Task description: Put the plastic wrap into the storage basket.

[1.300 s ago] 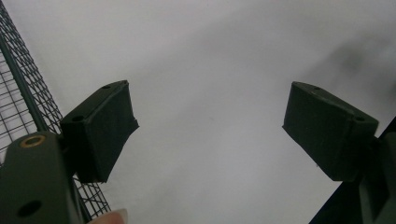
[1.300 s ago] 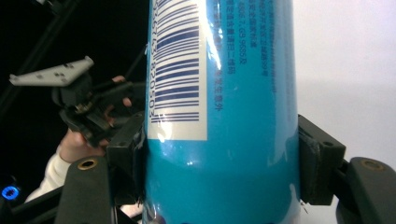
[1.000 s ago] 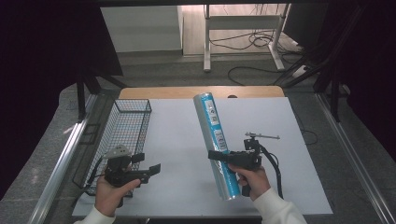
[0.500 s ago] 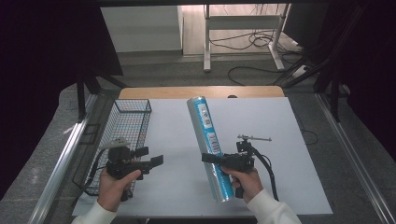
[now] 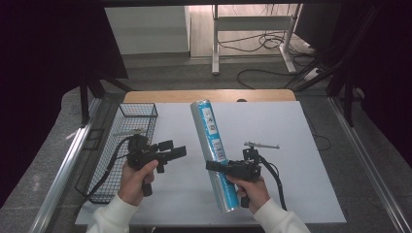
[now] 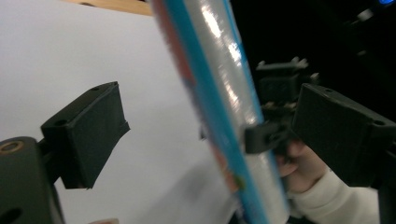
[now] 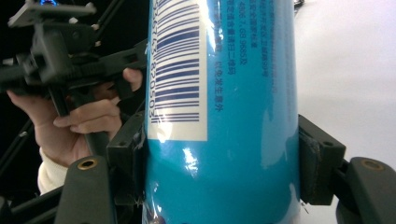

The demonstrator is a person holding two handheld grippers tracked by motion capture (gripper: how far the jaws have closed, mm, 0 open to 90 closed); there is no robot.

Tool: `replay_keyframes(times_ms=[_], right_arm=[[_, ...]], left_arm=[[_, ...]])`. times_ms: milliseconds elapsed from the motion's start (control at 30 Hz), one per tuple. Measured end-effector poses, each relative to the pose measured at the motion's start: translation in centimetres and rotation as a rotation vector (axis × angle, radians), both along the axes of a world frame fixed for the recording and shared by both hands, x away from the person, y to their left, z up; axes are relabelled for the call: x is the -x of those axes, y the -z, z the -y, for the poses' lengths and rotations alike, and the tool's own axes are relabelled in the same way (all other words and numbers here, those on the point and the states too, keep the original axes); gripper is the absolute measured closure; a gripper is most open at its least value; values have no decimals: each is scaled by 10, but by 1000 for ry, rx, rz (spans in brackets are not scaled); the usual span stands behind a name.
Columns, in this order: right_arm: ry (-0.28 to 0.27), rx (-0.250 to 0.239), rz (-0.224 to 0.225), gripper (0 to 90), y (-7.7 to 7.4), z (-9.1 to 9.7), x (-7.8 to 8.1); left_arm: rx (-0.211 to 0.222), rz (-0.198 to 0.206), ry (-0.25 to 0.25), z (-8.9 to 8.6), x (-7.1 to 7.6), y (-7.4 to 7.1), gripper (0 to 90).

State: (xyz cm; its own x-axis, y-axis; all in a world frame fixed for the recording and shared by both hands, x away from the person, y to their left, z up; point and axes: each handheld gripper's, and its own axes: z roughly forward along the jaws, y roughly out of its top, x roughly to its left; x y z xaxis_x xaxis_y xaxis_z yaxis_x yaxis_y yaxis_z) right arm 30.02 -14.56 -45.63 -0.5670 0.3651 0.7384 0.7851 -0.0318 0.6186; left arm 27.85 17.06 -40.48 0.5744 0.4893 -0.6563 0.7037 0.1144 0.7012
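While the white table (image 5: 291,145) carries a wire basket (image 5: 124,141) at its left edge, the long blue-labelled roll (image 5: 214,150) sits tilted off the surface, clamped near its lower end by the right gripper (image 5: 216,166). Left gripper (image 5: 180,150): jaws apart, empty, pointing at the roll.

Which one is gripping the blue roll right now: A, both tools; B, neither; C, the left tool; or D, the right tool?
D: in the right gripper view the right tool has its jaws pressed against both sides of the blue roll, while the left tool is open and apart from it.
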Motion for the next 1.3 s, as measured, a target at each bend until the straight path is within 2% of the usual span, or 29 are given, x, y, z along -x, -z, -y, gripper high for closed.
replay_keyframes(times_ms=[67, 233, 367, 567, 700, 800, 967, 1133, 1233, 1300], right_arm=[[-8, -13, 9, 321, 0, -2, 1], [-20, -32, 18, 322, 1, -6, 3], [-34, -38, 19, 321, 1, -10, 4], [-54, -38, 22, 321, 2, -15, 7], [-70, -40, 23, 321, 3, -19, 8], [-77, -47, 30, 321, 4, -21, 8], [-78, -46, 30, 321, 5, -22, 8], [-78, -49, 28, 320, 7, -22, 7], [-88, -57, 21, 319, 7, -23, 7], [-93, -61, 34, 316, 9, -25, 7]], left_arm=[[45, -27, 20, 4, -10, 3, 81], [80, -43, 48, 14, -20, 7, 76], [89, -51, 70, 24, -25, 10, 91], [78, -53, 91, 35, -30, 13, 117], [98, -78, 105, 42, -35, 19, 145], [96, -89, 127, 47, -36, 25, 197], [93, -98, 120, 50, -37, 28, 263], [96, -130, 112, 49, -38, 27, 284], [92, -131, 111, 49, -37, 26, 294], [92, -137, 112, 48, -37, 25, 298]])
